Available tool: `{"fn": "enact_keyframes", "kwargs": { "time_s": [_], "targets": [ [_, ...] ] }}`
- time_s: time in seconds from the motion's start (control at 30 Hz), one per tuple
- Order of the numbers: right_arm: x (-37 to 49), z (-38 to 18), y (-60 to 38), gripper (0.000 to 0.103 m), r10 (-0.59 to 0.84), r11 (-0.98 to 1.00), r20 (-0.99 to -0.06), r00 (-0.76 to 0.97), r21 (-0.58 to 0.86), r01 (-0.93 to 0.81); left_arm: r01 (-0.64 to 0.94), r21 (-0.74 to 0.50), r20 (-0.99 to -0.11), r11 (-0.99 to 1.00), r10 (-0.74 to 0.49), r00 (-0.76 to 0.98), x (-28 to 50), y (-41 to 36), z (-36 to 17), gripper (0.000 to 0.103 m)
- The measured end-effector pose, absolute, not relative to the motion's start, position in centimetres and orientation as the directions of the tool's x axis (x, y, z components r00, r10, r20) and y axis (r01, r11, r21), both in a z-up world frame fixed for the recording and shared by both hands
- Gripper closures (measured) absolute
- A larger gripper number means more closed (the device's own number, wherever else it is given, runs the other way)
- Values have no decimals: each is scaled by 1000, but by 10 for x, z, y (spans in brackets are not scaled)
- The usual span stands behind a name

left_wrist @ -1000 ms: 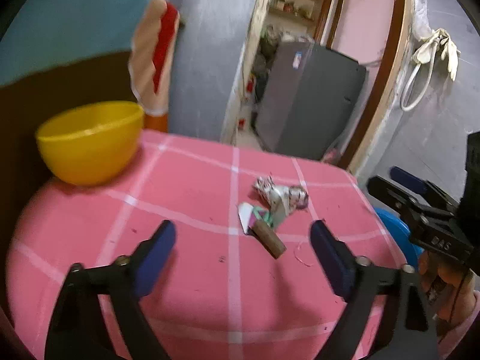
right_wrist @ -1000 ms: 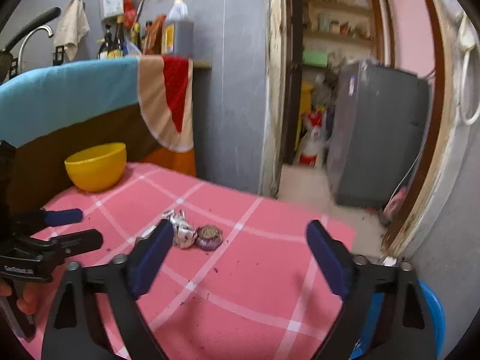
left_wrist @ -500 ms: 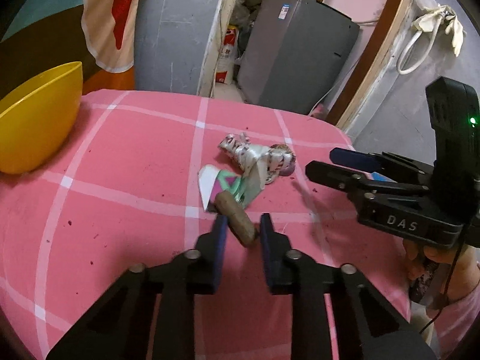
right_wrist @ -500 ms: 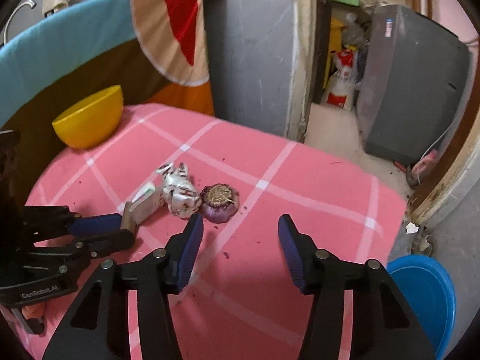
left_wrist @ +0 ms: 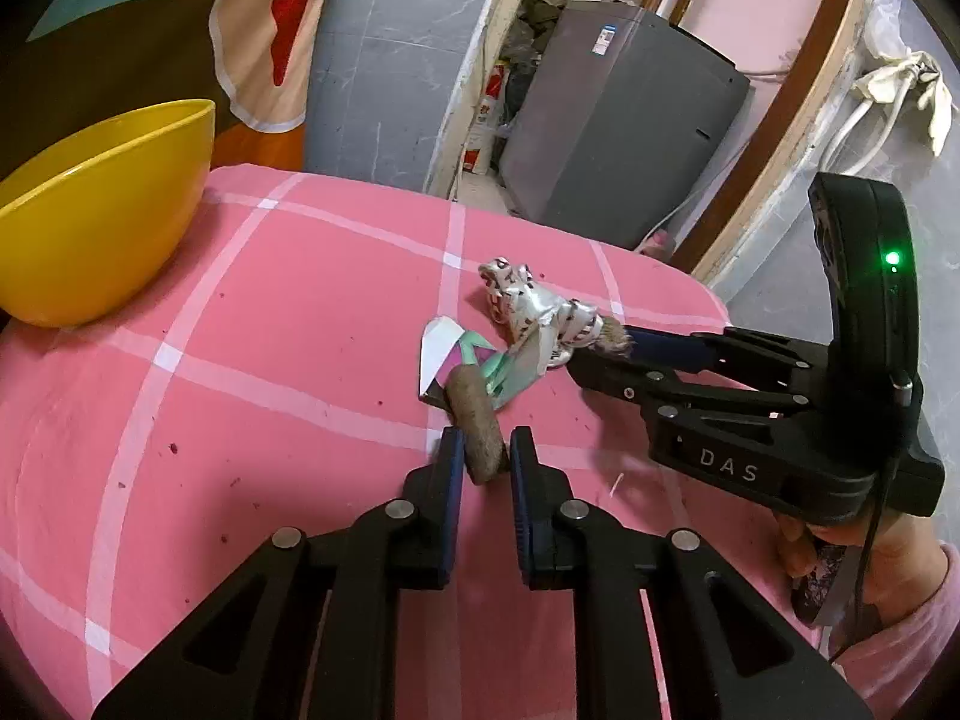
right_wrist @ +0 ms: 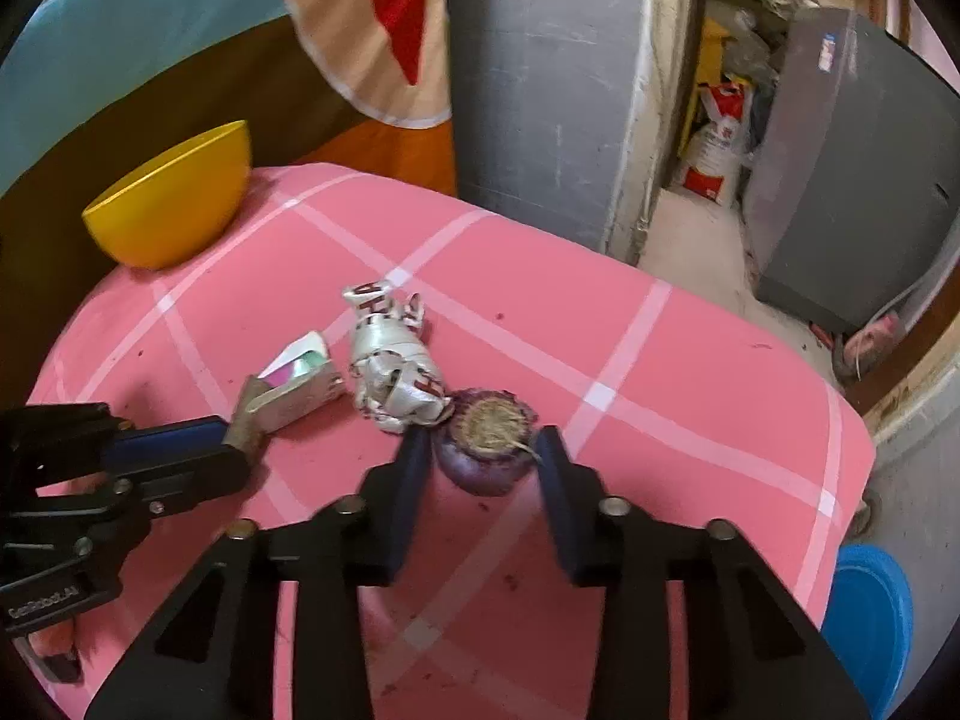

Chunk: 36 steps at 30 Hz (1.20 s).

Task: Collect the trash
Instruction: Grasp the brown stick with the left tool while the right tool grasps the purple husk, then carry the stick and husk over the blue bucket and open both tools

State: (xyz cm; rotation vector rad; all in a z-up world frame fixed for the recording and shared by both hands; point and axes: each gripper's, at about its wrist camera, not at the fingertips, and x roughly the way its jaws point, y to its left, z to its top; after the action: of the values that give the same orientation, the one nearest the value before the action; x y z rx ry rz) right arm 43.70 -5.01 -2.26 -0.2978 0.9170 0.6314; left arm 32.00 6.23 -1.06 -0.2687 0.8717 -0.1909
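Bowl: a yellow bowl [left_wrist: 102, 210] is seen at the far left of the pink checked tabletop [left_wrist: 270, 360], well apart from the trash; nothing can be seen inside it from these views.
Left gripper: the left gripper [left_wrist: 485, 456], wide a second ago, is now narrowed around the near end of a brown stub [left_wrist: 474, 420]; contact on both sides is likely but cannot be confirmed.
Stub: it is lying on the tabletop, its far end resting on a folded packet [left_wrist: 456, 354].
Wrapper: a crumpled silver wrapper [right_wrist: 390, 360] is lying between packet and onion, touching both.
Right gripper: the right gripper [right_wrist: 483, 450], also wide a second ago, has been brought down and closed to a medium gap around the purple onion piece [right_wrist: 486, 444], which is still on the tabletop.
Bin: a blue bin [right_wrist: 870, 618] is glimpsed below the right edge.
Meaning: both grasps are judged nearly made; lifting is not yet begun, and two pieces would remain.
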Motion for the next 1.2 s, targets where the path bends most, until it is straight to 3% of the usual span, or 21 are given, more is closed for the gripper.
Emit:
{"fn": "enact_keyframes", "kwargs": {
  "time_s": [0.7,1.0,1.2],
  "targets": [
    [375,-13,-86,75,409,790,-788,460,54,-610,95,-288,-710,953,-279,647,283,49,-9,93],
    [330,12,-103,75,464,799,-666,584,29,-601,113,-276,-655,955,-272,705,269,41,6,93],
    [304,43,-121,75,486,814,-548,681,1,-580,142,-270,-566,952,-277,776,258,33,27,93]
  ]
}}
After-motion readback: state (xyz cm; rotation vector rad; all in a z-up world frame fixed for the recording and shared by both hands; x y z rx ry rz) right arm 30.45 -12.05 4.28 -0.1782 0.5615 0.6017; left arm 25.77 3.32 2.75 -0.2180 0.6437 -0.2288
